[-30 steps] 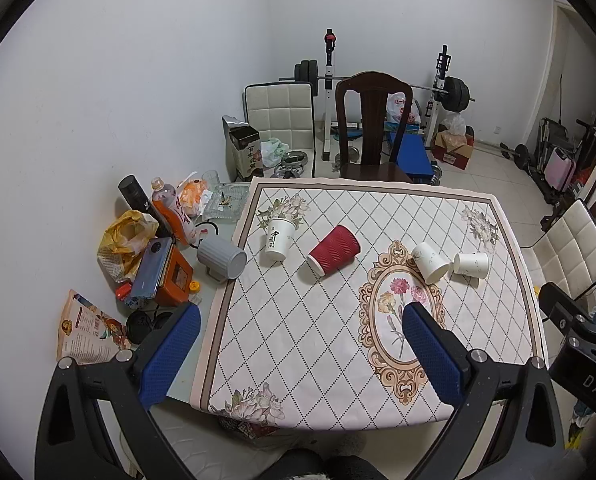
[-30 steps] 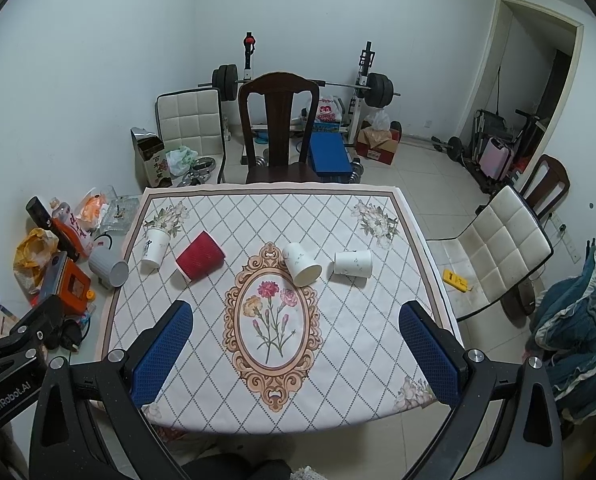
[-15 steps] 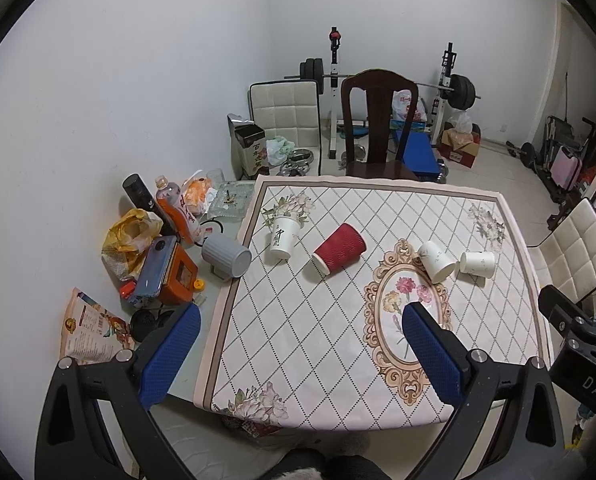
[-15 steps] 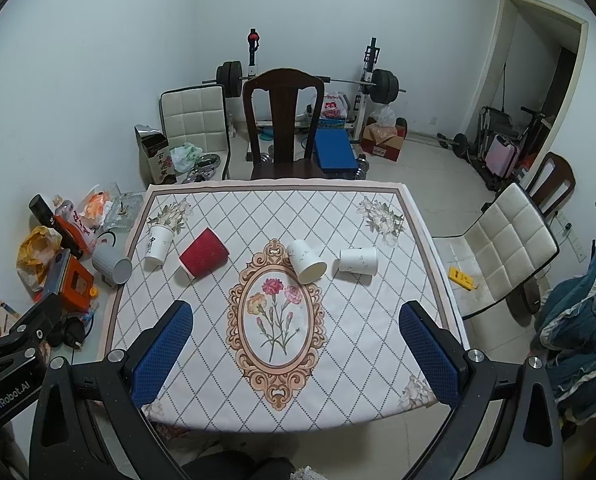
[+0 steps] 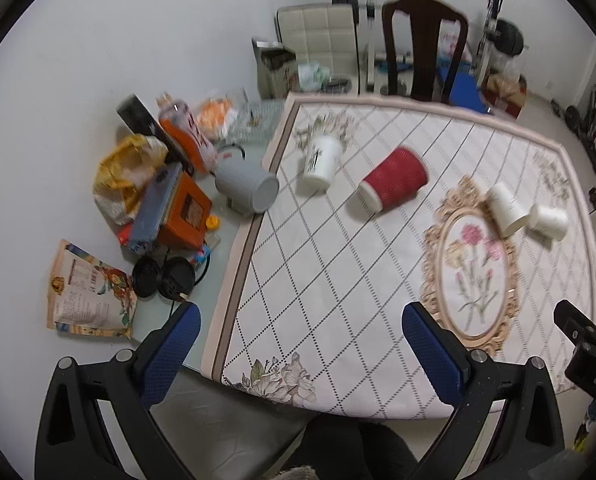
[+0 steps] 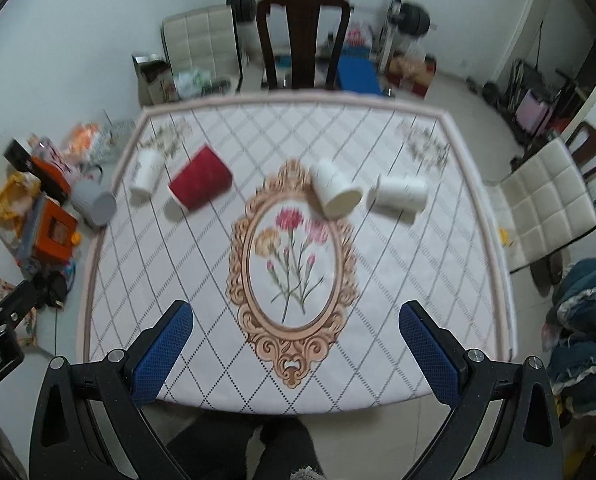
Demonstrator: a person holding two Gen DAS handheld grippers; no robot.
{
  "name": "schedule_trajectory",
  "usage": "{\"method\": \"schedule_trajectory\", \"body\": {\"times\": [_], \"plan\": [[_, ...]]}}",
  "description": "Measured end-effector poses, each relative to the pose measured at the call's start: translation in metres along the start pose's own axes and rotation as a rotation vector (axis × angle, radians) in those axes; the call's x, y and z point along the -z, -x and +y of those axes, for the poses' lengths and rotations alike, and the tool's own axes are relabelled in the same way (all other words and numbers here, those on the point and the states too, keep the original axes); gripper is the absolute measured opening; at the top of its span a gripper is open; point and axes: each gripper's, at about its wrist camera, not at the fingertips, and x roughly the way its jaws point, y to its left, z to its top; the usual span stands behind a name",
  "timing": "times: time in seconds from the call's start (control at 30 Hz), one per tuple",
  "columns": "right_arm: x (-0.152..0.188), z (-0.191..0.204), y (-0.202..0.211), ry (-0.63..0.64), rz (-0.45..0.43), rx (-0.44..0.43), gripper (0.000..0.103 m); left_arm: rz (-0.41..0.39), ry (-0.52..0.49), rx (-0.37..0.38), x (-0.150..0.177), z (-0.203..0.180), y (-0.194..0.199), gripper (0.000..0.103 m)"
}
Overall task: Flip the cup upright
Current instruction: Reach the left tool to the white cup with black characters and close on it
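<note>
Both tools wide apart, five cups on the table

The left tool (image 5: 298, 344) and right tool (image 6: 294, 340) hold nothing above the table (image 6: 417, 300). One red cup (image 6: 200, 185), three white cups and one grey cup (image 5: 246, 188) lie tipped, contents unseen.

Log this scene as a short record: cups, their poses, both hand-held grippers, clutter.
red cup: on its side, on the table mat
white cups at the right: both on their sides, close together
white cup at the left: pose unclear from these views
grey cup: tipped over, off the mat's left edge
left hand-held gripper: open, empty, above the near edge
right hand-held gripper: open, empty
clutter: piled left of the mat
</note>
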Motion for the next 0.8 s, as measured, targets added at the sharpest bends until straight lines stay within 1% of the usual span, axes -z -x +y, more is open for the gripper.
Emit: {"method": "schedule_trajectory", "body": {"times": [0.07, 0.13, 0.23, 0.37, 0.57, 0.8], "plan": [[-0.004, 0.004, -0.027, -0.008, 0.044, -0.011, 0.103, 0.026, -0.012, -0.011, -0.006, -0.001, -0.020, 0.103], [-0.011, 0.010, -0.055, -0.010, 0.081, -0.001, 0.103, 0.061, -0.023, -0.018, -0.017, -0.001, -0.045, 0.103], [-0.024, 0.021, -0.092, -0.020, 0.136, 0.012, 0.101, 0.103, -0.027, -0.011, -0.034, -0.001, -0.079, 0.103], [-0.044, 0.037, -0.138, -0.010, 0.203, 0.028, 0.100, 0.143, -0.028, -0.002, -0.059, -0.006, -0.115, 0.103], [-0.073, 0.058, -0.192, 0.005, 0.279, 0.057, 0.095, 0.176, -0.043, 0.013, -0.107, -0.009, -0.170, 0.103], [-0.105, 0.068, -0.242, -0.004, 0.322, 0.081, 0.093, 0.204, -0.034, 0.035, -0.156, -0.005, -0.223, 0.103]]}}
